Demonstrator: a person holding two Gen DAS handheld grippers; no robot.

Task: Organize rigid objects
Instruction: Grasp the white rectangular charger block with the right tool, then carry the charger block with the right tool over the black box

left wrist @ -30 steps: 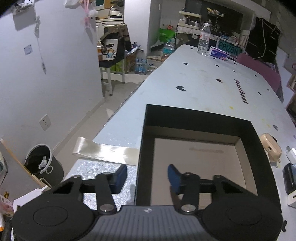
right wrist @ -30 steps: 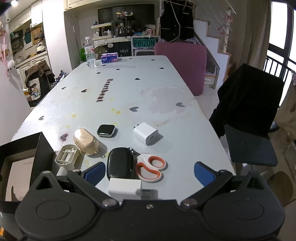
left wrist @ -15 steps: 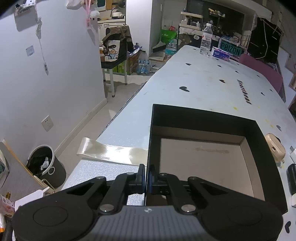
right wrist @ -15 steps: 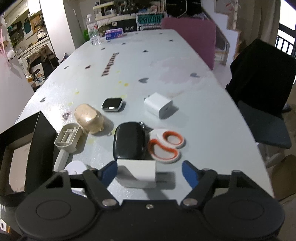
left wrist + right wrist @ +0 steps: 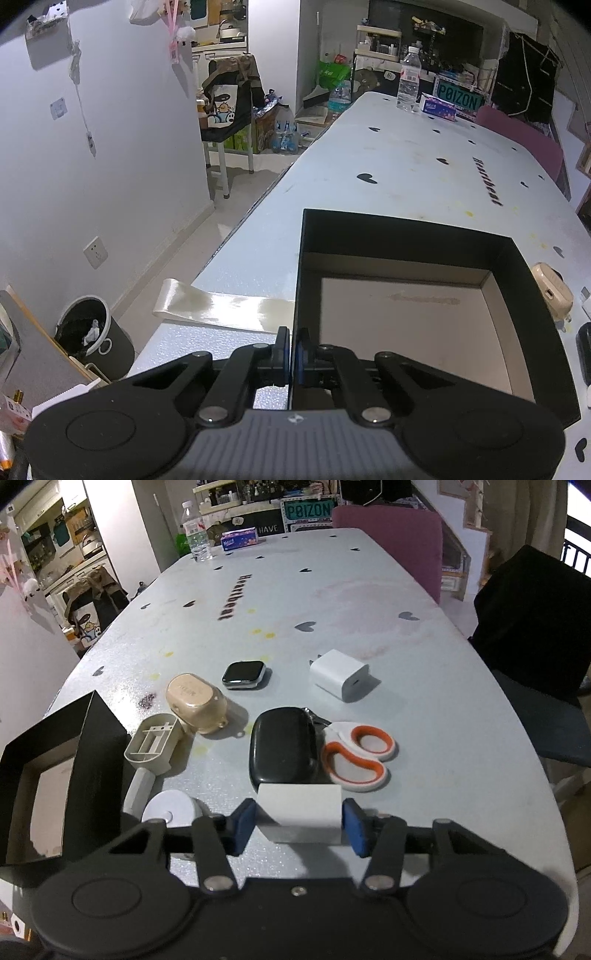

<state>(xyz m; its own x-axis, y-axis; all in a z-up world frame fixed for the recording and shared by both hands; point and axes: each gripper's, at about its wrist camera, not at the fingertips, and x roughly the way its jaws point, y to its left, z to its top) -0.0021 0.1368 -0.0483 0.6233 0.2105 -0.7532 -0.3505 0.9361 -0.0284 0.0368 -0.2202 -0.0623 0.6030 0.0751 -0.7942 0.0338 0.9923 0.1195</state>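
While the left gripper (image 5: 291,350) pinches the near wall of the black box (image 5: 532,332), presumably to steady it for loading, the right gripper (image 5: 300,825) straddles a white block (image 5: 300,814) on the table (image 5: 424,701) just beside the box. Its jaws have just been closing, block between them; the blue pads (image 5: 243,825) look to touch its sides, though I cannot tell whether they grip. The left jaws sit narrow, clamped on cardboard.
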